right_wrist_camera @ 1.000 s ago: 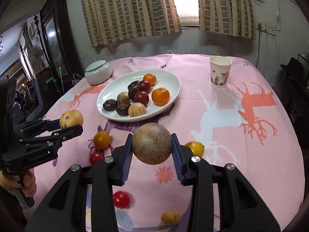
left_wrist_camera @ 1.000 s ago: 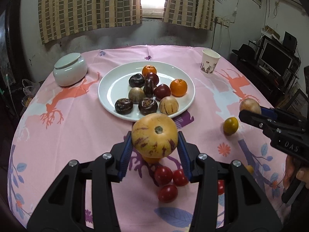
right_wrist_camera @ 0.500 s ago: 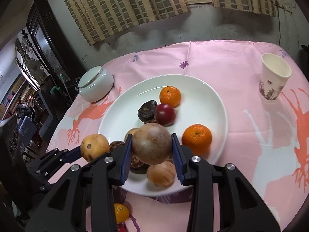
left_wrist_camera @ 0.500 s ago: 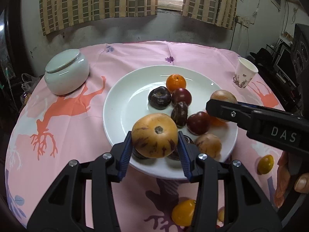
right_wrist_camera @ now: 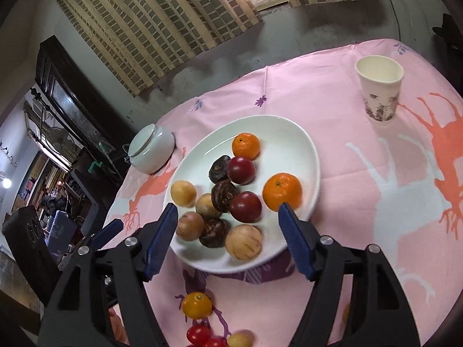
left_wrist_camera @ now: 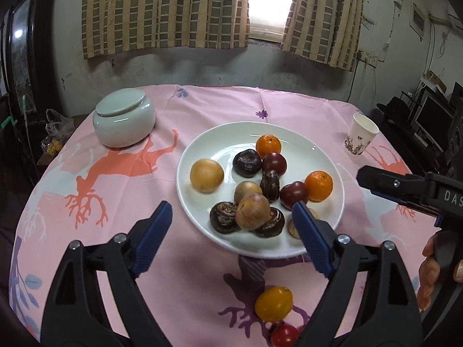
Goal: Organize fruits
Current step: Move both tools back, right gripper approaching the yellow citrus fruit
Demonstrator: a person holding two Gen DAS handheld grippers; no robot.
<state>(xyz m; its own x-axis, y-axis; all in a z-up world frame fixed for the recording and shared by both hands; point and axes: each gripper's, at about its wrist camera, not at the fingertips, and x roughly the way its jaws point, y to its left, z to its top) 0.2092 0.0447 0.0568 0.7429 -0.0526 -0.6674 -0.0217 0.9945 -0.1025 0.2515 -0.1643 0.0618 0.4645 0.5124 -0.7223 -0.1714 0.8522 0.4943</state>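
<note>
while both grippers hang over the near rim of the white plate, their jaws have just been opening and nothing is between them now. the left gripper stands wide and released, and the right gripper is released too, with only the plate and its fruits seen through the gap.

the fruits are mostly in the plate: two oranges, dark plums, dark wrinkled fruits and several tan round ones. one tan fruit lies alone at the left side of the plate, and another lies on top of the dark ones near the front, so i judge it could roll.

to do this step well, i think the hands should draw back level and slowly, without touching the rim, then go for the fruits left on the pink cloth: a yellow-orange tomato just in front of the plate and a red cherry tomato beside it.

the tomato's long axis lies about across the picture, slightly tilted; which way its stem points i cannot tell there.
</note>
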